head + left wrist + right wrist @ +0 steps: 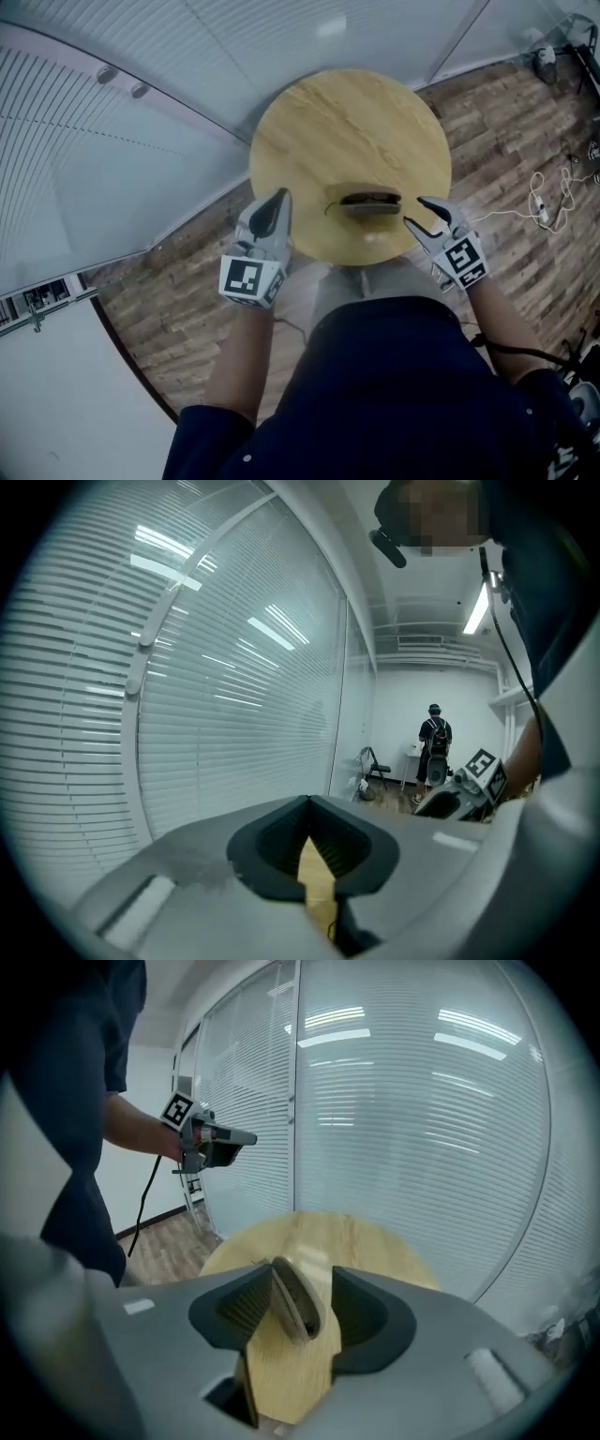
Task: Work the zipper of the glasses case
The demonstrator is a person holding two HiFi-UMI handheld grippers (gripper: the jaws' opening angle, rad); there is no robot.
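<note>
A brown glasses case (368,203) lies on the round wooden table (347,131), close to its near edge, and looks partly unzipped. My right gripper (415,211) is open just off the case's right end. In the right gripper view the case (298,1305) shows end-on in the gap of the right gripper (300,1274), with no pad pressing on it. My left gripper (280,194) is shut and empty at the table's near-left rim, a hand's width left of the case. In its own view the left gripper (309,803) has its jaws together over a sliver of table.
A curved glass wall with blinds (141,112) runs behind and to the left of the table. White cables (548,202) lie on the wood floor at the right. In the left gripper view a person (434,747) stands far off by a folding chair (375,766).
</note>
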